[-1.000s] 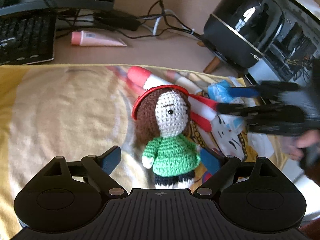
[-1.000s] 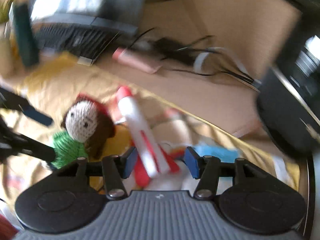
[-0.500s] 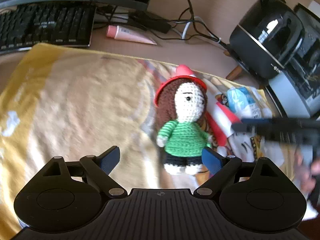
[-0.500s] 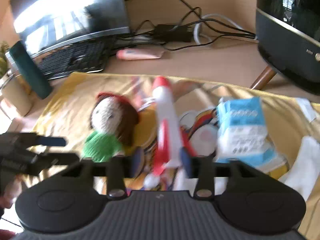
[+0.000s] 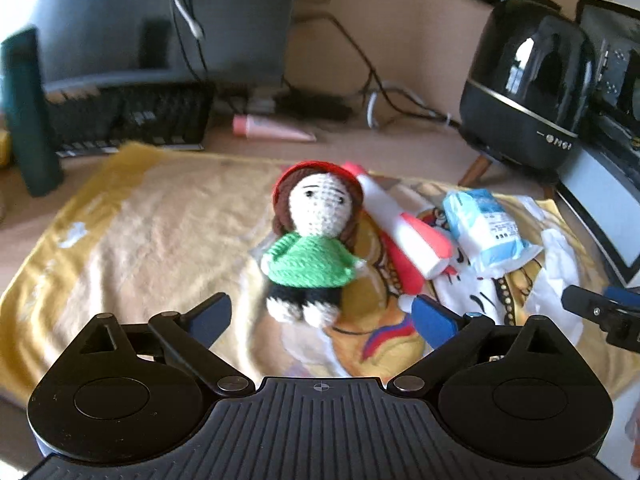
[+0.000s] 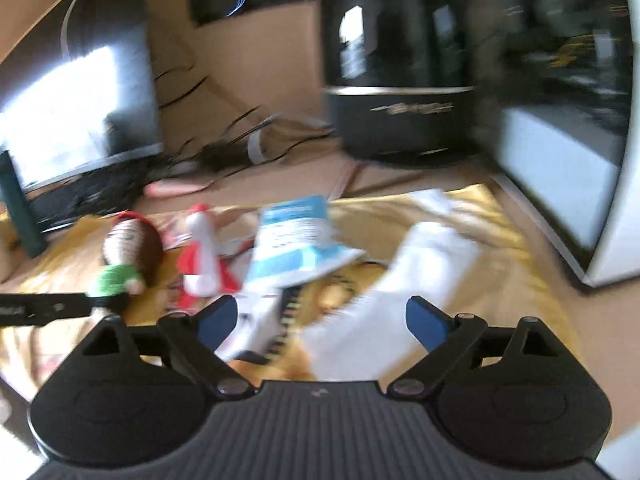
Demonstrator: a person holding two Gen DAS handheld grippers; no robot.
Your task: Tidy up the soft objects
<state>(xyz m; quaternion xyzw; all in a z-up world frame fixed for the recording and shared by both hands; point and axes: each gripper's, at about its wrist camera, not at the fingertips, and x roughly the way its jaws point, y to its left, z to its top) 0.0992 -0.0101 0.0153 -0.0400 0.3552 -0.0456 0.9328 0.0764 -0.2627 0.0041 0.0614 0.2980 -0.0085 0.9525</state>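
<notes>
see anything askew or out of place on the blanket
Nothing is damaged or spilled. The soft things lie jumbled: the rocket slants against the doll, and the tissue pack and white cloth lie loosely beside them.

My left gripper (image 5: 320, 318) hovers low with its blue-padded fingers (image 5: 212, 314) spread wide, gripping nothing. My right gripper (image 6: 322, 318) hangs just as wide apart, empty too, its view blurred.

Crochet doll (image 5: 316, 236): red hat, brown hair, cream face, green sweater, black trousers. Plush rocket (image 5: 400, 228): white body, red fins and tip. Tissue pack (image 5: 484, 228): light blue and white. Towel (image 5: 132, 232): yellow, cartoon print. Sock (image 6: 400, 292): white. Left tool (image 5: 320, 316): black, blue pads. Tube (image 5: 272, 130): pink. Worktop (image 5: 400, 148): tan.
</notes>
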